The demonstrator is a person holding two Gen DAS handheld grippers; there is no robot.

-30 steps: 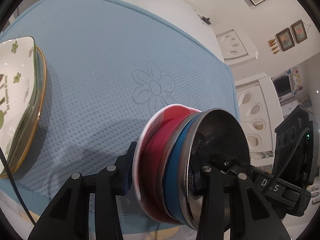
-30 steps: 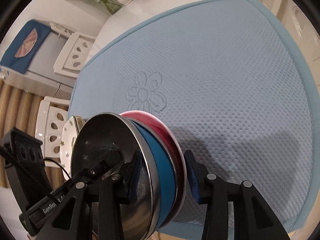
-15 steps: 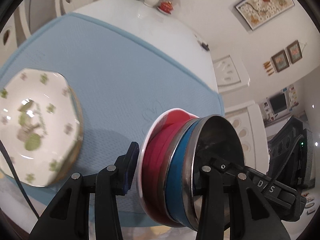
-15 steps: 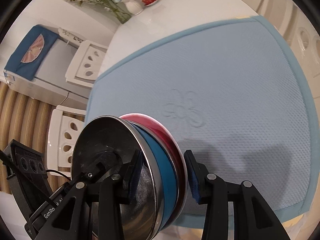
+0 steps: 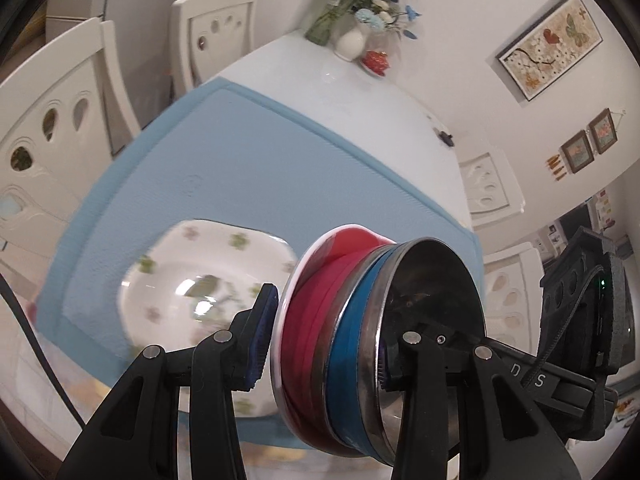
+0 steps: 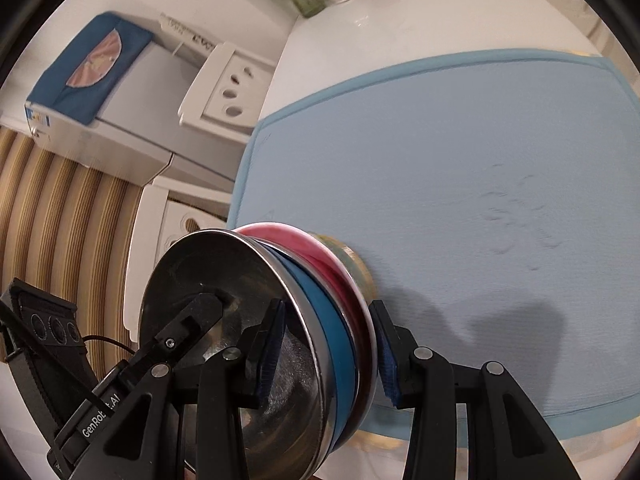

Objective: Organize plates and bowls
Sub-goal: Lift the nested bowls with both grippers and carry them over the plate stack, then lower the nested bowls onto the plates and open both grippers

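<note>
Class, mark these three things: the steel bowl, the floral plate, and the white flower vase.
steel bowl point(image 5: 432, 300), left wrist view, on its dark inner wall.
floral plate point(image 5: 208, 280), left wrist view, on its glossy centre.
white flower vase point(image 5: 350, 43), left wrist view, on its rounded body.

The left gripper point(image 5: 320, 344) and the right gripper point(image 6: 328, 356) point toward each other. Each has its two fingers closed on opposite sides of one stack of bowls point(image 5: 360, 320).

Three nested bowls — one steel bowl point(image 5: 430, 312), one blue bowl point(image 5: 348, 340), one red bowl point(image 5: 308, 320). One floral plate point(image 5: 192, 280), one blue mat point(image 5: 280, 168) — and two hand-held grippers: left hand-held gripper point(image 5: 320, 344), right hand-held gripper point(image 6: 328, 352).
</note>
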